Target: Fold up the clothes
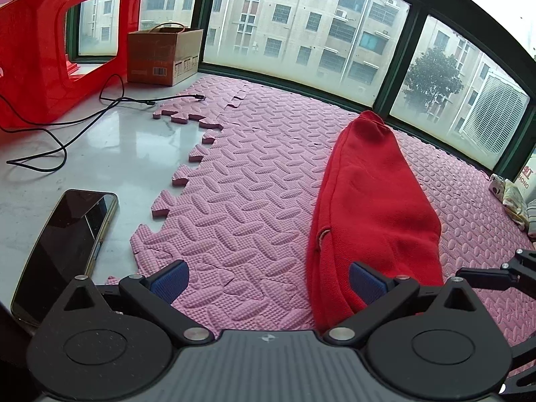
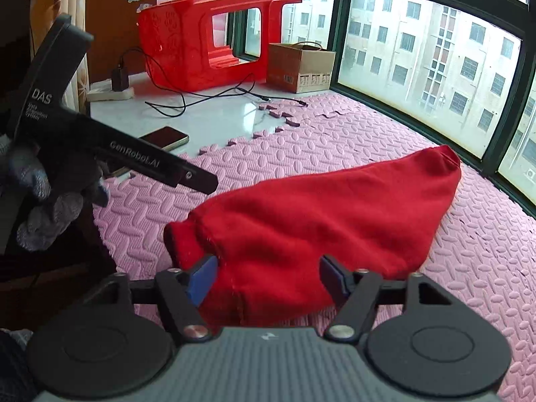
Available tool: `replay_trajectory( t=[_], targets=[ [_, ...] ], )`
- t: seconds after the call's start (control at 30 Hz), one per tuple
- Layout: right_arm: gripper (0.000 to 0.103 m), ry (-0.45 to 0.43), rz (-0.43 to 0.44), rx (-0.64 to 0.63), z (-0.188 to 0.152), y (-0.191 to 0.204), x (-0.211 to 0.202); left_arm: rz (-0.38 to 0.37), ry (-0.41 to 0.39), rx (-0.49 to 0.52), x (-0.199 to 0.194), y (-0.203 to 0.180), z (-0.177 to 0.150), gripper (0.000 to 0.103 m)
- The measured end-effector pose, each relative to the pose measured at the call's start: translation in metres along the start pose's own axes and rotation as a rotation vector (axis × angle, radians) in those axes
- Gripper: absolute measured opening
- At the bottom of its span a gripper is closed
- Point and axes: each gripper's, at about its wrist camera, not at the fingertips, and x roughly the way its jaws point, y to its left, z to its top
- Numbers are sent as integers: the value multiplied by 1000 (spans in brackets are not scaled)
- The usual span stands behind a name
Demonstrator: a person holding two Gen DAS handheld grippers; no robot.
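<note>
Taking the red garment as my landmark: it lies in a long bunched roll on the pink foam mat, running from just in front of me toward the window.

Well to the left of the garment, off the mat on the pale floor, I can see a phone, a loose black cable, a red plastic stool on its side and a cardboard box. None of these touches the cloth.

My left gripper hangs just left of the garment's near end, jaws spread wide and empty; only its right pad sits in front of the cloth edge, and I cannot tell whether it touches.

My right gripper straddles the near end of the garment, jaws about half open with cloth between the pads. I judge the pads are not pressing yet, so nothing is held.

The step in hand looks like taking hold of this near end. To do it well I would settle the right pads over a single bundled edge rather than a loose top layer, close firmly, and bring the left gripper onto the same end beside it, so the roll can be lifted evenly and spread flat before folding. Dragging one-handed would probably twist it further.
</note>
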Motion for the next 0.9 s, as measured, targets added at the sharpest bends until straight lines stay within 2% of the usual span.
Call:
replay_trajectory(
  t=[0.1,0.2,0.5,0.73,0.9],
  targets=[
    [52,15,27,30,-10,2,1,-8,11,24,3,-7,-5,103],
    [46,23,45,43,-17,5,7,4,23,51,7,-12,-10,103],
    [45,25,54,39,-27,7,14,38,33,82,18,-13,-18,103],
    [45,-49,43,30,-2,11,-1,32,26,78,17,-11,-16,103],
    [45,-14,46,-5,0,20,22,33,28,71,17,-11,-16,103]
  ],
)
